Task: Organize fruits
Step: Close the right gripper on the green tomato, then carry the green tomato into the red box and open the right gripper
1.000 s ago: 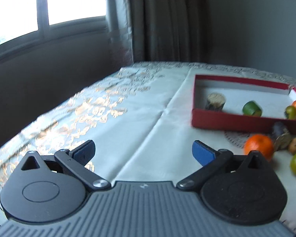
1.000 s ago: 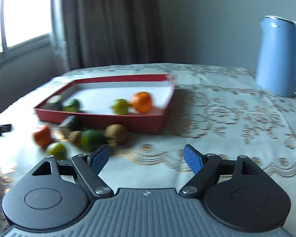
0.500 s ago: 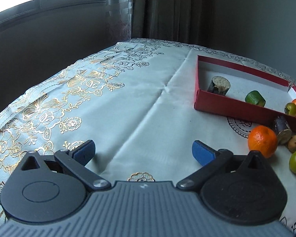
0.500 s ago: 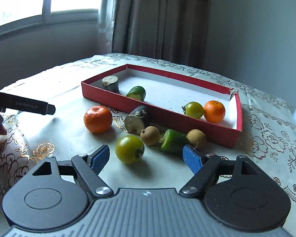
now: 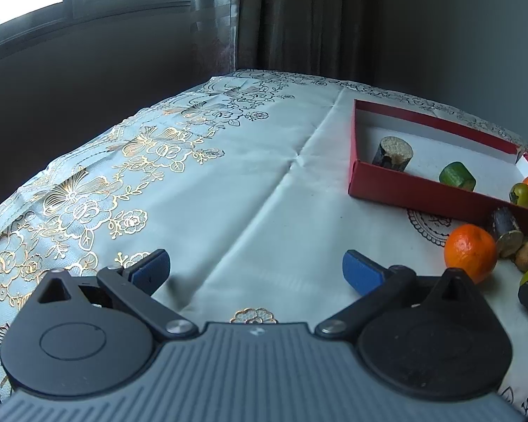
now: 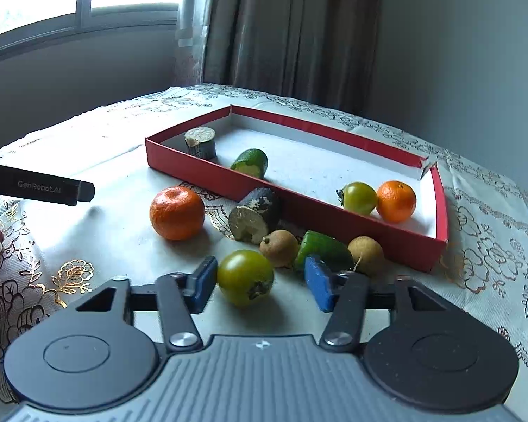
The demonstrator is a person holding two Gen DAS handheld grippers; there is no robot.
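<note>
Right wrist view: right gripper point(image 6: 260, 283) jaws apart around a green tomato point(image 6: 245, 277), not clamped; left gripper point(image 5: 255, 269) jaws apart over bare bench point(image 5: 228, 183).

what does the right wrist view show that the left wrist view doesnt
Only the right wrist view shows the right gripper open around a green tomato, two brown fruits and the left gripper's dark body at its left edge. Only the left wrist view shows the left gripper's open fingers over bare tablecloth. Both show the red box and the loose orange.
</note>
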